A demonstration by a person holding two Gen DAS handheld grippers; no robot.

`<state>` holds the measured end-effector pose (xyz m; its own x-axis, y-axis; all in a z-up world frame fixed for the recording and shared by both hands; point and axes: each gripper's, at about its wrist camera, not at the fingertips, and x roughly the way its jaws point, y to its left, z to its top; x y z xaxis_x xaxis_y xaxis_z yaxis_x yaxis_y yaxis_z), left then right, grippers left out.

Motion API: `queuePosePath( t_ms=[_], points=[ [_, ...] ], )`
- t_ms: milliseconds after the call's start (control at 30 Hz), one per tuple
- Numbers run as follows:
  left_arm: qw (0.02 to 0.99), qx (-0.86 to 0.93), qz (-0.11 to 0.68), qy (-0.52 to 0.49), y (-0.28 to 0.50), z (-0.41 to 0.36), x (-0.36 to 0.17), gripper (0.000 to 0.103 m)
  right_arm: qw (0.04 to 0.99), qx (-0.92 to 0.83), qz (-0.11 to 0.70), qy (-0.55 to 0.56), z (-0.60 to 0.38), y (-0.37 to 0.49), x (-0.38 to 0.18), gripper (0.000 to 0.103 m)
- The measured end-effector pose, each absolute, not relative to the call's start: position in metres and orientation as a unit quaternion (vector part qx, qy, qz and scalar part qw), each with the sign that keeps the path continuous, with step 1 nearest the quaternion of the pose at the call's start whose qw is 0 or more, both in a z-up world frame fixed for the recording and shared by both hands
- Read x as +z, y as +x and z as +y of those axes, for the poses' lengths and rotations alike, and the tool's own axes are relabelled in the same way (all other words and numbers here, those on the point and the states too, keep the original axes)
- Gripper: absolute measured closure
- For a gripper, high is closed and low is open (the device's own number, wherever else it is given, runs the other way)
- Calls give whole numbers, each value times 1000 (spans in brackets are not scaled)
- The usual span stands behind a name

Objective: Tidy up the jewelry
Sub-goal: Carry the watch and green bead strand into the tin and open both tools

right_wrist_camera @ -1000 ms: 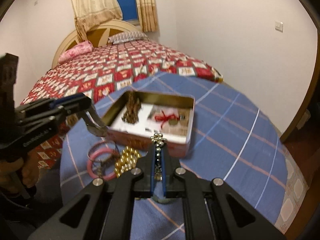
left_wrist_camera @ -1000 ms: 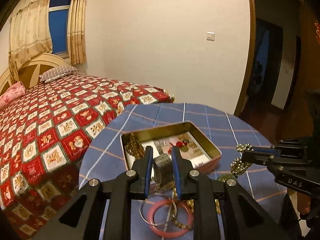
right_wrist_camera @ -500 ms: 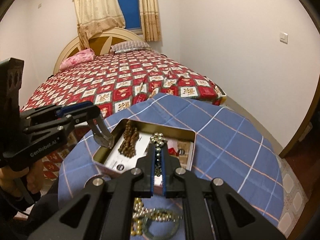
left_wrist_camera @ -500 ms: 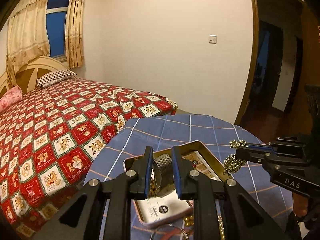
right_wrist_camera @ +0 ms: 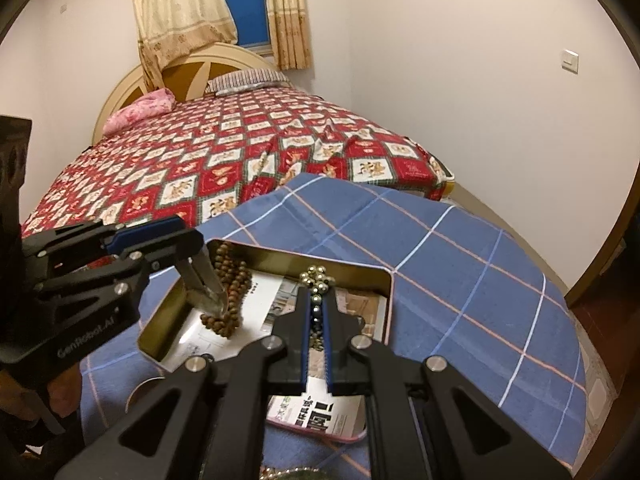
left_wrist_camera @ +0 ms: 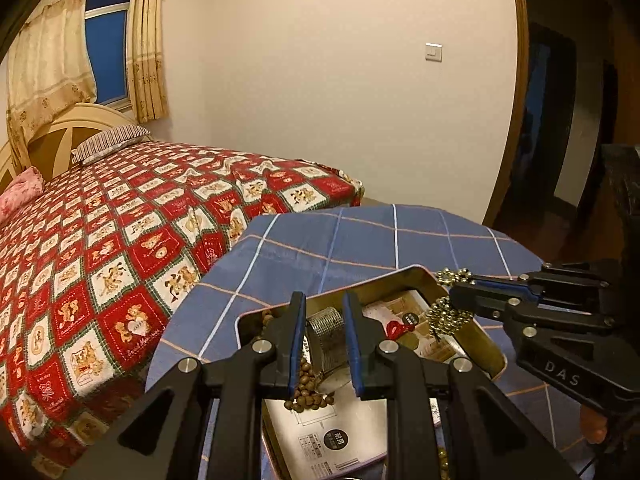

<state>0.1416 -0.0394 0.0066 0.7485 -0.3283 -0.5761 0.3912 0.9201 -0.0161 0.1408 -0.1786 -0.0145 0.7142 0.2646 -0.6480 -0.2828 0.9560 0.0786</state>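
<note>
Left wrist view shows our left gripper [left_wrist_camera: 323,312] squeezing a silver mesh bracelet [left_wrist_camera: 328,338] over the gold tin [left_wrist_camera: 486,346], just above the brown beads [left_wrist_camera: 306,386] inside. Our right gripper [right_wrist_camera: 317,312] pinches a shiny bead chain [right_wrist_camera: 316,280] tight over the tin too.

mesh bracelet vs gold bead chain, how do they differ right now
The mesh bracelet is a wide silver band; the gold bead chain is a string of shiny round beads. The left gripper holds the bracelet with a wider jaw gap; the right gripper pinches the chain nearly shut. Both hang over the tin.
</note>
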Motion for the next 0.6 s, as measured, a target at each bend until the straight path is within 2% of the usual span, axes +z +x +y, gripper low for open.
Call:
queuePosePath(
  t_ms=[600],
  points=[
    [926, -181, 322, 81, 159, -53, -22, 83, 914, 137, 381, -22, -181, 160, -44, 95]
  ],
)
